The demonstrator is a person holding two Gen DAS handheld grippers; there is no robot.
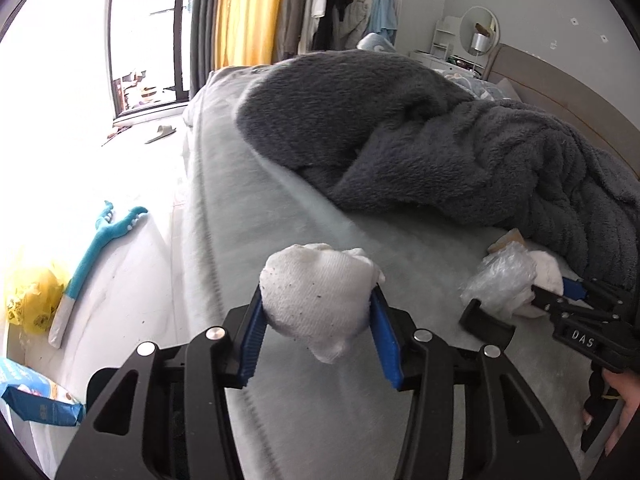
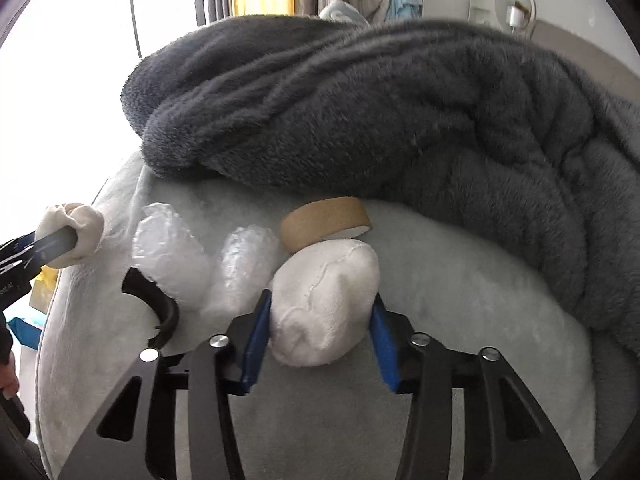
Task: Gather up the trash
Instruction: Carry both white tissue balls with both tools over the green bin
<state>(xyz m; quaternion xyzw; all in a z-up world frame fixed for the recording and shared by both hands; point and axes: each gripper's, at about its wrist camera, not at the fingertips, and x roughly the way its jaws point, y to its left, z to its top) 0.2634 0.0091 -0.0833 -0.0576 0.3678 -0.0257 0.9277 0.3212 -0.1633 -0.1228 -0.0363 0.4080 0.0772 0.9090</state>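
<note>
The left claw (image 1: 318, 312) is clamped on a white wad (image 1: 316, 292). The right claw (image 2: 320, 320) grips another white wad (image 2: 324, 300) between its blue pads.

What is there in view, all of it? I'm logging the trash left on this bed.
white wad: one, white, lifted off the bed in the left tongs
second white wad: one, white, on the bed in the right tongs
bubble wrap: two crumpled clear pieces, left of the second wad
tape roll: one, brown, behind the second wad, against the blanket
black curved piece: one, on the bed below the bubble wrap
blanket: one, dark grey, heaped on the bed
bed: one, pale grey cover
yellow bag: one, on the floor
teal toy: one, on the floor
left tongs: black, blue pads
right tongs: black, blue pads
</note>
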